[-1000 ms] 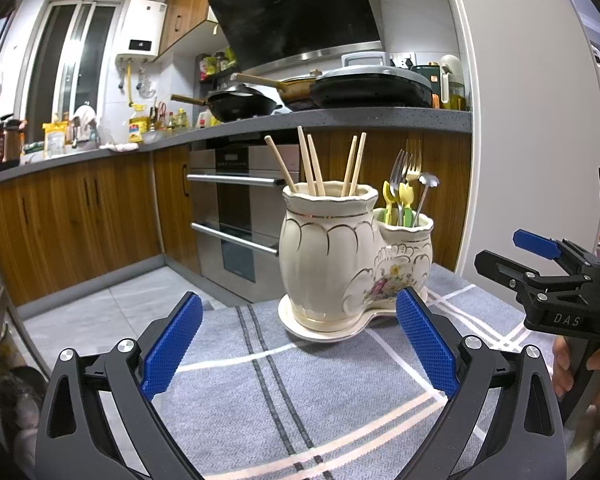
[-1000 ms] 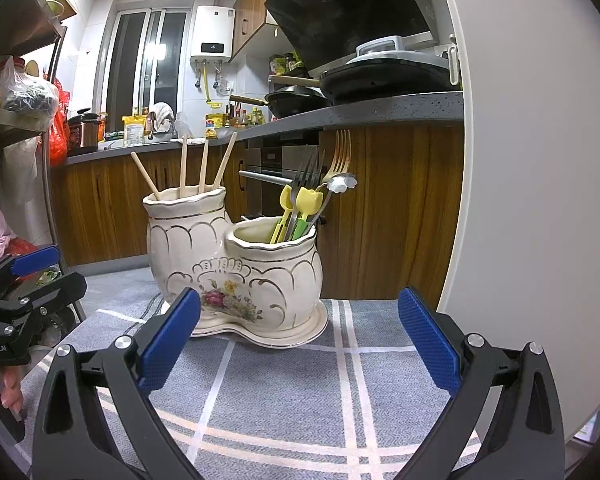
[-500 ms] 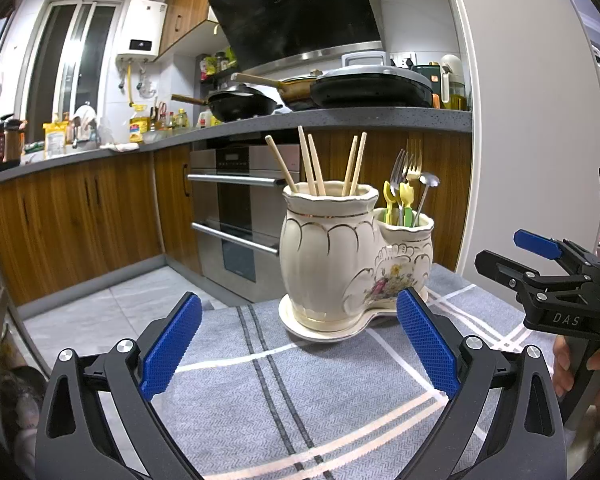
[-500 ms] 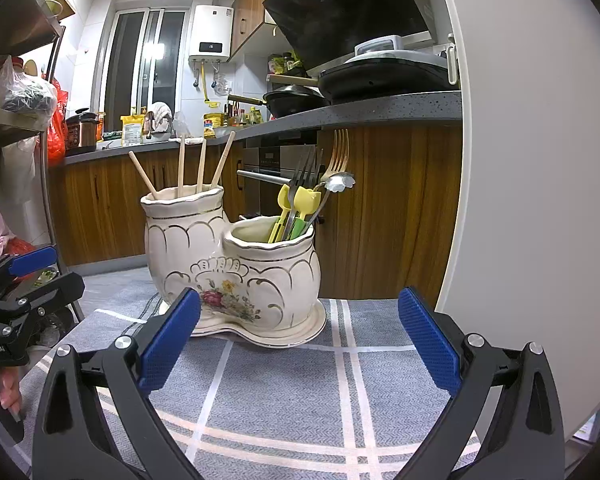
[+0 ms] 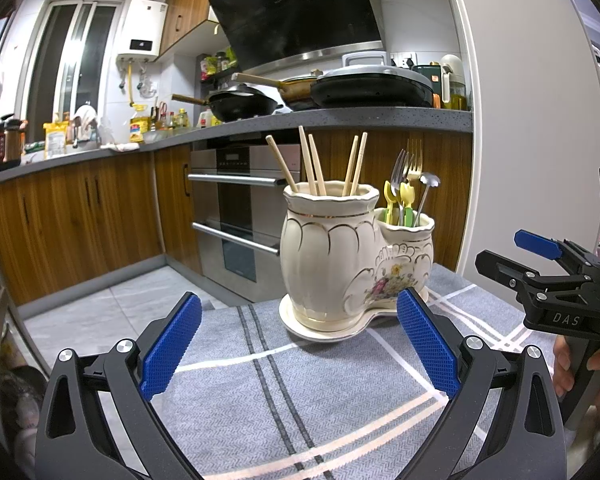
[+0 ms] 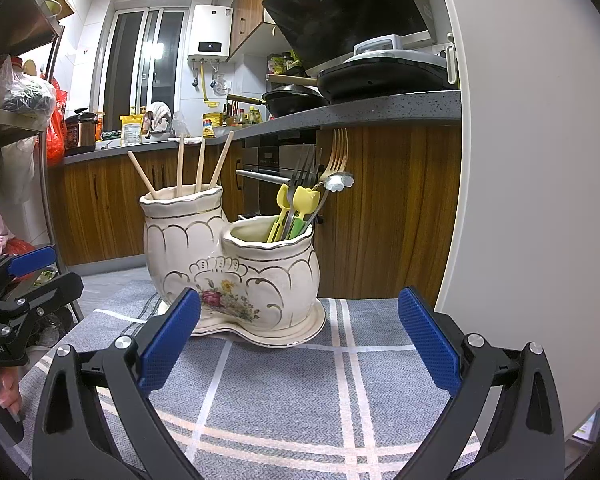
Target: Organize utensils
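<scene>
Ceramic holder (image 5: 340, 256) with chopsticks (image 5: 314, 168) and forks (image 6: 332, 158) sits apart from your left claw (image 5: 296, 344) and right claw (image 6: 296, 340), both spread wide, empty.

Five wooden chopsticks (image 5: 312, 166) are counted in the taller compartment of one double ceramic utensil holder (image 5: 332, 264). In the shorter compartment, three metal forks (image 6: 332, 158), two yellow plastic utensils (image 6: 305, 199) and one flower-shaped metal spoon (image 6: 339, 181) are seen. Two grippers are counted: left gripper (image 5: 298, 346) and right gripper (image 6: 298, 342).
</scene>
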